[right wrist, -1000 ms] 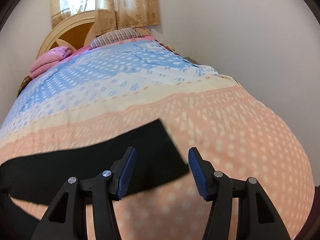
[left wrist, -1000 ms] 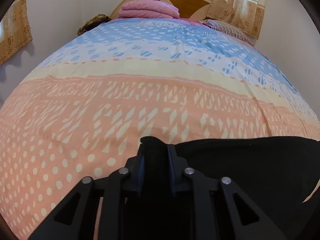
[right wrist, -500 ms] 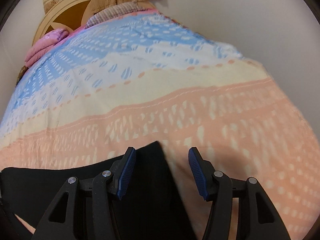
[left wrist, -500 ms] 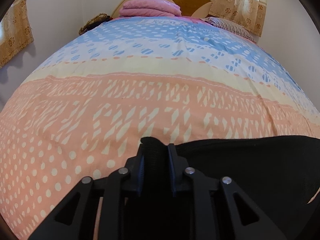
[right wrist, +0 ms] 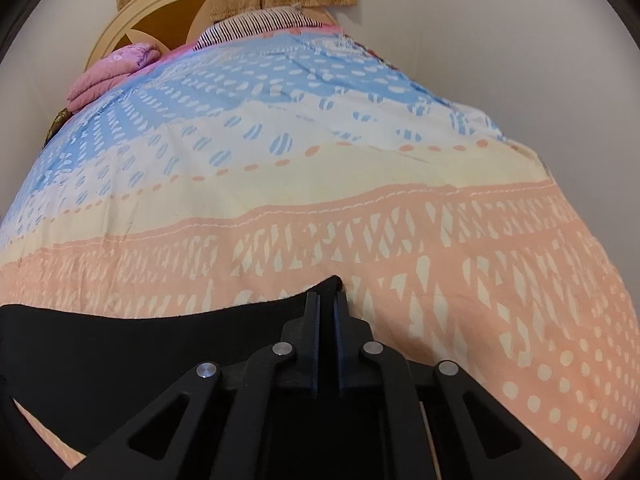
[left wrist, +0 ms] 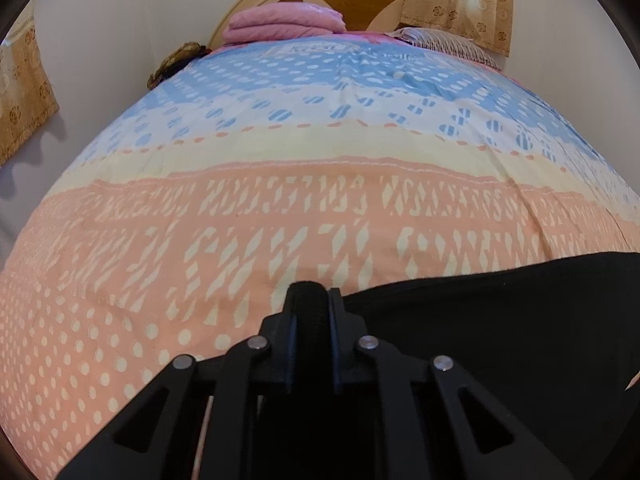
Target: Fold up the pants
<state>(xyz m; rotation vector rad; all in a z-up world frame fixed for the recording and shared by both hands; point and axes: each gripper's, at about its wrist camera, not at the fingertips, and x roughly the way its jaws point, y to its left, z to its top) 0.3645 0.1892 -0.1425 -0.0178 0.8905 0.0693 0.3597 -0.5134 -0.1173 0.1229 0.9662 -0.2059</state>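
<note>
In the left wrist view the black pants [left wrist: 500,320] lie flat on the orange band of the bedspread [left wrist: 280,208], unchanged from a second ago, and the left gripper [left wrist: 311,304] pinches a bunched edge. In the right wrist view the pants [right wrist: 140,344] stretch leftward across the bedspread [right wrist: 400,184]. The right gripper [right wrist: 327,308], spread wide before, now clamps their pointed corner.

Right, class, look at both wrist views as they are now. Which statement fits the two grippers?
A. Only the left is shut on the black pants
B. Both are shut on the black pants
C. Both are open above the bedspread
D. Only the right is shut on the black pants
B: the left gripper and the right gripper each pinch an edge of the black pants, jaws closed on fabric.
</note>
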